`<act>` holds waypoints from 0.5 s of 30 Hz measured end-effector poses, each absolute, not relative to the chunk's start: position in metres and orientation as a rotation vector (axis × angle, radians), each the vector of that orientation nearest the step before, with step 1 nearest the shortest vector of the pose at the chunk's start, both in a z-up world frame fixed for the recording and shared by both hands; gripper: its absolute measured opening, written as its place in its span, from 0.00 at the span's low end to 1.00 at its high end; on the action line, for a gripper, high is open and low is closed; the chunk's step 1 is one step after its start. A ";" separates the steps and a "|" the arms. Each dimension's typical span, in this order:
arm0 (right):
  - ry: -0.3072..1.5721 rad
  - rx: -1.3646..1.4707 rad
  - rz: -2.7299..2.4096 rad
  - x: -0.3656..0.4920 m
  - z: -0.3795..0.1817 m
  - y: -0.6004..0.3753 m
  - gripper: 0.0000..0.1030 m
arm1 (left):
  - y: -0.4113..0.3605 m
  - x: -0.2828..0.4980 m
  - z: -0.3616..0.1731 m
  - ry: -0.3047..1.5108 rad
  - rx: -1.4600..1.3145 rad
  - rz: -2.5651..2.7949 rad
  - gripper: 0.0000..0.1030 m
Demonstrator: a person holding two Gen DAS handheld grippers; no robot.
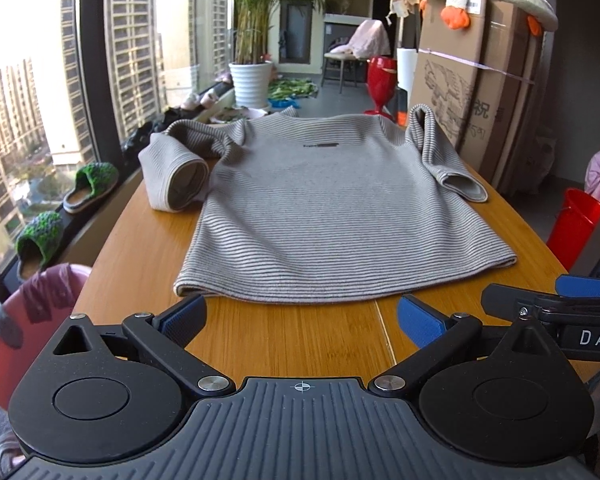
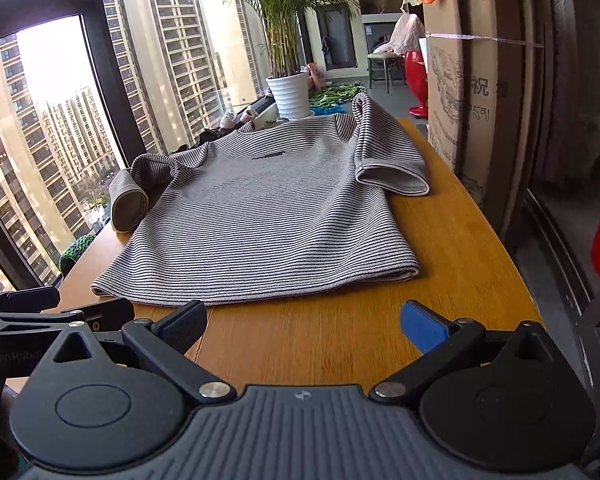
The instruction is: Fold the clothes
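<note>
A grey striped short-sleeved T-shirt lies flat, front up, on the wooden table, hem toward me, collar far. Its left sleeve is bunched and rolled up; its right sleeve lies folded inward. My left gripper is open and empty, just short of the hem. The shirt also shows in the right wrist view. My right gripper is open and empty, near the hem's right half. Each gripper's side shows at the edge of the other's view.
Tall cardboard boxes stand along the table's right edge. A window runs along the left, with green slippers on the sill. A potted plant and a red stool stand beyond the table. A red bucket sits right.
</note>
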State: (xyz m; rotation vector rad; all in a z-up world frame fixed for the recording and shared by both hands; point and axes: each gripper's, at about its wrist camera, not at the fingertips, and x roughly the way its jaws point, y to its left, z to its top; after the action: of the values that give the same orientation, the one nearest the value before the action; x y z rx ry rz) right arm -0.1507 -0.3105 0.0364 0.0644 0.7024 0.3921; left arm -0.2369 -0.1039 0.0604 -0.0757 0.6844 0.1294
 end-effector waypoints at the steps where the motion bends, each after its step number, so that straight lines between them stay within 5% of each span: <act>1: 0.710 0.065 0.394 -0.150 0.035 -0.310 1.00 | -0.103 -0.237 0.059 0.689 -0.078 0.131 1.00; 15: 0.738 0.051 0.395 -0.149 0.030 -0.306 1.00 | -0.101 -0.235 0.052 0.721 -0.097 0.130 1.00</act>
State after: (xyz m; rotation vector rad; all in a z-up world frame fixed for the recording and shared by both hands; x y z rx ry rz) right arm -0.1489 -0.3058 0.0302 0.0510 0.7385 0.3947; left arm -0.2352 -0.1008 0.0516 -0.0966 0.7205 0.1304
